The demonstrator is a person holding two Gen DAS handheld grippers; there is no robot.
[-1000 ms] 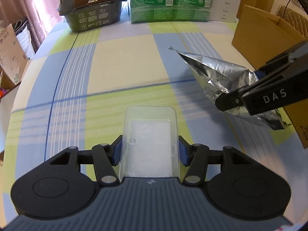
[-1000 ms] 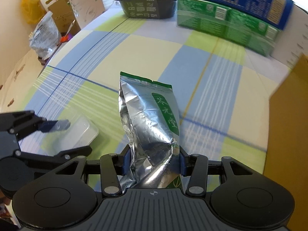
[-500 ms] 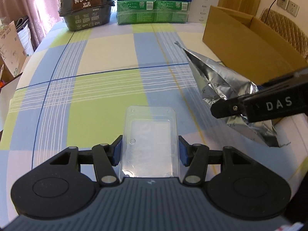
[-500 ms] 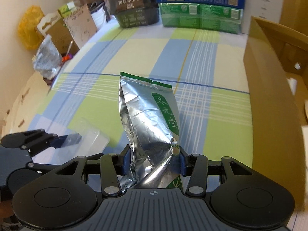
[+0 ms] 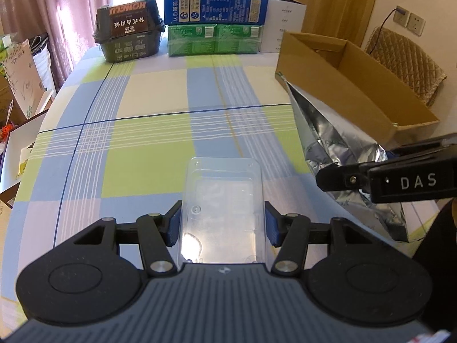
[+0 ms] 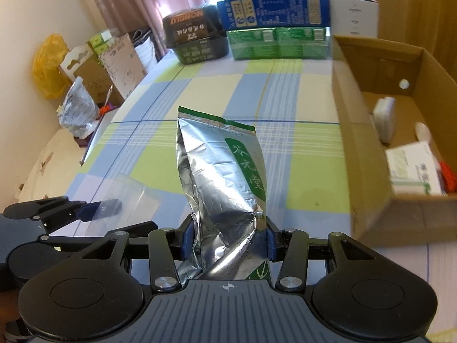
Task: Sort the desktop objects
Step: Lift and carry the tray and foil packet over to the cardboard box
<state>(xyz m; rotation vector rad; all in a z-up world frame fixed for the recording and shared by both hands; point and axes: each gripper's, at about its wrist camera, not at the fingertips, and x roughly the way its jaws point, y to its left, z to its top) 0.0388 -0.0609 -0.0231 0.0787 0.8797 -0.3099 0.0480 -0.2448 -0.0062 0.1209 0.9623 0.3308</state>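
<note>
The left gripper [image 5: 222, 224] is clamped on a clear, shallow rectangular plastic tray [image 5: 224, 200], its blue pads [image 5: 174, 224] pressed against the tray's two long sides. The tray juts forward over the near edge of a table covered in a blue, green and cream checked cloth [image 5: 148, 131]; whether it touches the cloth cannot be told.

The right gripper [image 6: 227, 240] is closed on the crumpled lower end of a silver foil pouch with a green label strip bearing Chinese characters [image 6: 220, 165]. The pouch stands nearly upright between the fingers, its sealed top edge pointing toward the table's far edge. In the left wrist view the same pouch [image 5: 331, 131] hangs just beside the long near wall of an open brown cardboard box [image 5: 337, 91], which sits along the table's right edge.

Inside the box, the right wrist view shows a small white rectangular pack [image 6: 385, 120], a white spoon-like piece [image 6: 424, 133] and a white-and-green paper carton [image 6: 414, 168] with something red at its right.

At the table's far edge stand a black instant-noodle bowl with a dark printed lid [image 5: 128, 38], a green wrapped pack [image 5: 214, 40] with a blue printed carton [image 5: 215, 8] stacked on it, and a white box [image 5: 287, 25] at the right end of the row.
</note>
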